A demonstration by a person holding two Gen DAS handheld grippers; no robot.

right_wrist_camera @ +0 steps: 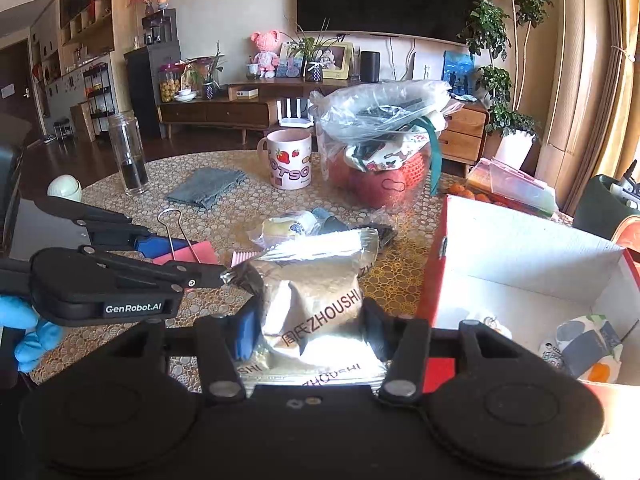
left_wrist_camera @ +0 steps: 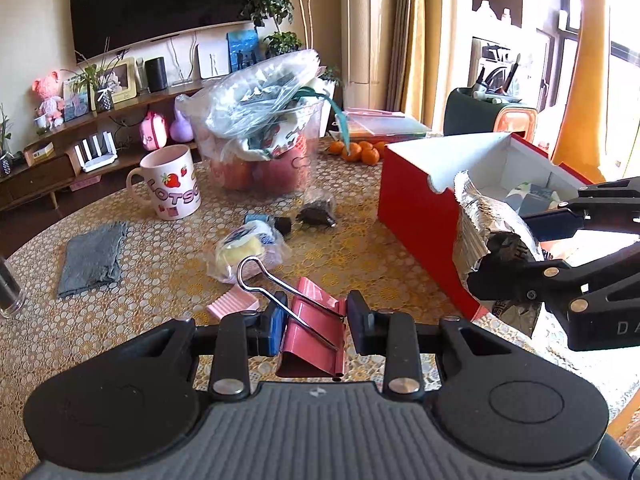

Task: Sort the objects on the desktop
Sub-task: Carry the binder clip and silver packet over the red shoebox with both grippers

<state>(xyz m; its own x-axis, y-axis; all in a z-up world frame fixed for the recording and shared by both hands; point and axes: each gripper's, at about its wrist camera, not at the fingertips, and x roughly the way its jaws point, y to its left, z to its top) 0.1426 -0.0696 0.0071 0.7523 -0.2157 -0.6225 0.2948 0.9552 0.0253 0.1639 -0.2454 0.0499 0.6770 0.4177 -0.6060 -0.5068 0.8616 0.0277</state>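
Observation:
My left gripper is shut on a pink binder clip with steel wire handles, held low over the table. My right gripper is shut on a silver foil snack packet marked ZHOUSHI, held just left of the red box with a white inside. The packet also shows in the left wrist view, beside the box. The left gripper with the clip shows at left in the right wrist view. Small packets lie inside the box.
On the patterned table: a wrapped yellow snack, a pink ridged piece, dark small items, a pink mug, a grey cloth, a bagged jar, oranges, a glass bottle.

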